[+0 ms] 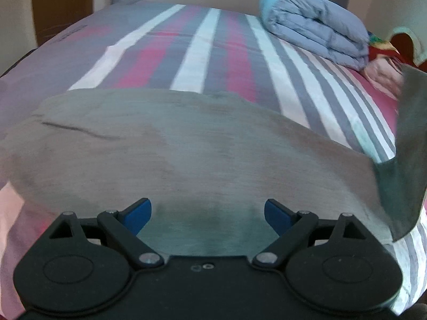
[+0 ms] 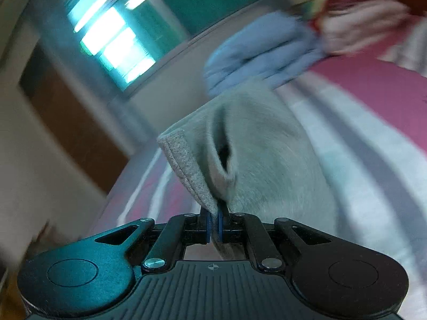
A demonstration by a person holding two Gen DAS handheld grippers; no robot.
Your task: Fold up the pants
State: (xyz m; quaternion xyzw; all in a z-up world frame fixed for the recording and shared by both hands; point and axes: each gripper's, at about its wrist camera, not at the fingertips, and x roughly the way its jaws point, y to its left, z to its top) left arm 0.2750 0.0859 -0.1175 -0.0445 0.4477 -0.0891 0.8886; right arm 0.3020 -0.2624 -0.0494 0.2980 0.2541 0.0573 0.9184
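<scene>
Right wrist view: right gripper (image 2: 213, 221) clenched on hem of grey pants (image 2: 267, 160), lifted off striped bed (image 2: 373, 133). Left gripper (image 1: 208, 213) released, above pants. Step: first fold; next, carrying hem across.

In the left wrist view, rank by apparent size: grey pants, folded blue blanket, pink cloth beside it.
1. grey pants, though nearest the camera, which inflates them
2. folded blue blanket
3. pink cloth, partly hidden
</scene>
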